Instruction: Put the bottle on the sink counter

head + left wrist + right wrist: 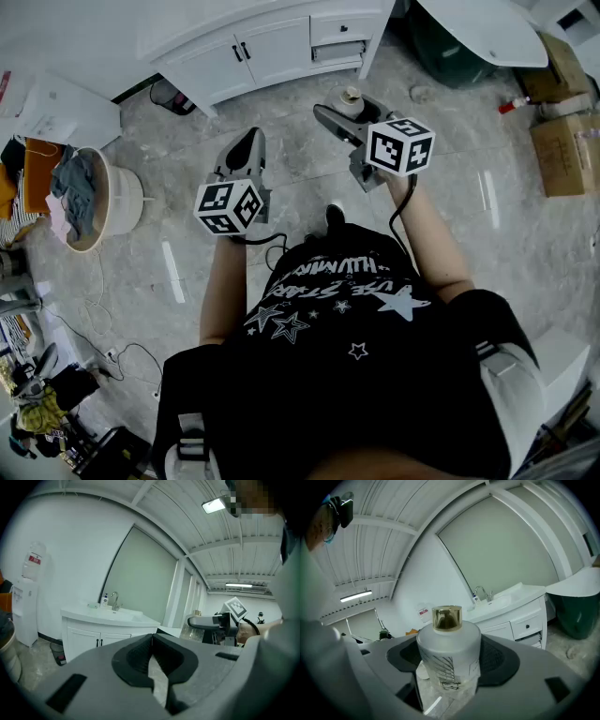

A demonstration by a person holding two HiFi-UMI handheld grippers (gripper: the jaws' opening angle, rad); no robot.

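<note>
The bottle (448, 653) is clamped upright between the wide-spread jaws of the right gripper (449, 667), held over the floor (309, 173), well apart from the sink worktop (511, 597). The left gripper (152, 641) is carried with jaws pressed together, empty.

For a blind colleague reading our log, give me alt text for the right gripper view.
A frosted bottle with a gold cap stands upright, clamped in the right gripper. Behind it stands a white sink cabinet with a faucet.
</note>
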